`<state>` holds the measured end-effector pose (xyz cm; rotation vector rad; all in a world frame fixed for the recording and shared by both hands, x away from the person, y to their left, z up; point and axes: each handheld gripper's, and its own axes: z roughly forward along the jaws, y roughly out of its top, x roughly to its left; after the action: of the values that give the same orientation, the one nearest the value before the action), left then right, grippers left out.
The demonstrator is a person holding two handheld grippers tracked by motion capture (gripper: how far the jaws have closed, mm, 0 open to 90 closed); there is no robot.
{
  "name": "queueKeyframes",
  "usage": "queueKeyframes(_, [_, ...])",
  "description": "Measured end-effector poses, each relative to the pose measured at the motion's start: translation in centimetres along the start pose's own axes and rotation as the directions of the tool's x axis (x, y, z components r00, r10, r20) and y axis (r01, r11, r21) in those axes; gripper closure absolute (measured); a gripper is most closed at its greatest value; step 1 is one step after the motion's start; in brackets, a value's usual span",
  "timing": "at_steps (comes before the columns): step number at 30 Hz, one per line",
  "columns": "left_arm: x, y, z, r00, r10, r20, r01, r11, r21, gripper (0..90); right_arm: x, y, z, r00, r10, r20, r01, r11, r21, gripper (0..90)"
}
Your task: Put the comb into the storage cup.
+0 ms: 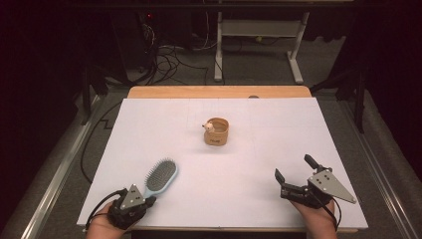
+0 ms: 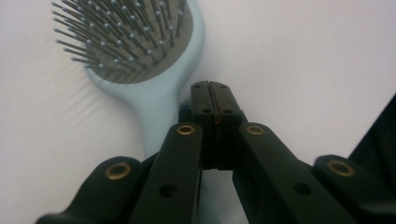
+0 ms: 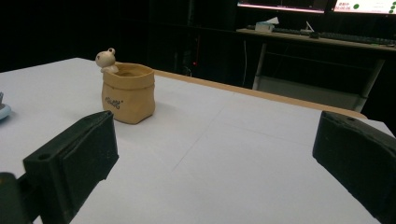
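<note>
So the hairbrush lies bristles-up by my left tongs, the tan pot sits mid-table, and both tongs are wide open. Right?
Not quite: the left tongs are shut, with nothing between them. The left gripper view shows their jaws pressed together beside the handle of the hairbrush. The rest holds: the brush lies bristles-up, the tan pot sits mid-table, and the right tongs are wide open.

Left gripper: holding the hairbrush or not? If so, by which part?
Nothing held. The left gripper is shut on itself, jaws pressed together beside the hairbrush handle, not around it. The right gripper is open and empty.
</note>
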<state>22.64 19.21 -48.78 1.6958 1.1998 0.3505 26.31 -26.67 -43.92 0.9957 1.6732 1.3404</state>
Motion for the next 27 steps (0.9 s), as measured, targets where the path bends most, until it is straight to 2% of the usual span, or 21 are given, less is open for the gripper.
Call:
queueKeyframes(6, [0.3, 0.1, -0.2, 0.9999, -0.01, -0.007, 0.01, 0.9998, -0.017, 89.9, 0.0, 0.0, -0.1, 1.0, -0.001, 0.0, 0.001, 1.0, -0.002, 0.6])
queueKeyframes(10, [0.2, 0.3, -0.7, 0.9993, -0.03, 0.021, 0.031, 0.9983, -0.05, 89.8, 0.0, 0.0, 0.0, 1.0, -0.001, 0.0, 0.001, 1.0, -0.001, 0.6])
queueKeyframes(12, [0.3, 0.7, -1.0, 0.9979, -0.053, 0.039, 0.056, 0.9945, -0.088, 89.8, 0.0, 0.0, 0.0, 1.0, 0.0, 0.0, 0.0, 1.0, -0.001, 0.6])
queueKeyframes(15, [0.8, 1.2, -1.5, 0.9938, -0.099, 0.052, 0.105, 0.9829, -0.151, 89.6, -0.1, 0.0, 0.0, 1.0, -0.001, 0.001, 0.001, 1.0, -0.005, 0.6])
queueKeyframes(17, [0.9, 1.3, -1.6, 0.9925, -0.109, 0.054, 0.117, 0.98, -0.161, 89.5, -0.1, 0.0, -0.1, 1.0, 0.0, 0.001, 0.0, 1.0, -0.005, 0.6])
queueKeyframes(19, [1.4, 1.5, -2.0, 0.9889, -0.136, 0.06, 0.145, 0.9702, -0.194, 89.0, -0.1, 0.1, -0.1, 1.0, -0.001, 0.002, 0.001, 1.0, -0.007, 0.6])
queueKeyframes(20, [1.4, 1.5, -2.0, 0.9889, -0.136, 0.06, 0.145, 0.9702, -0.194, 88.8, -0.1, 0.1, -0.1, 1.0, -0.001, 0.002, 0.001, 1.0, -0.007, 0.6])
queueKeyframes(22, [1.7, 1.8, -2.4, 0.9861, -0.153, 0.066, 0.164, 0.9602, -0.226, 87.7, -0.1, 0.0, 0.0, 1.0, -0.002, 0.001, 0.002, 1.0, -0.004, 0.6])
queueKeyframes(23, [1.7, 1.8, -2.4, 0.9861, -0.153, 0.066, 0.164, 0.9602, -0.226, 87.1, -0.1, 0.0, 0.0, 1.0, -0.002, 0.001, 0.002, 1.0, -0.003, 0.6])
queueKeyframes(25, [2.0, 2.0, -2.5, 0.9821, -0.175, 0.069, 0.187, 0.9495, -0.252, 85.7, -0.1, 0.0, -0.1, 1.0, -0.001, 0.001, 0.001, 1.0, -0.006, 0.6])
queueKeyframes(27, [2.2, 2.0, -2.6, 0.9799, -0.186, 0.072, 0.198, 0.9461, -0.256, 83.5, -0.1, 0.0, -0.1, 1.0, -0.001, 0.002, 0.001, 1.0, -0.006, 0.6])
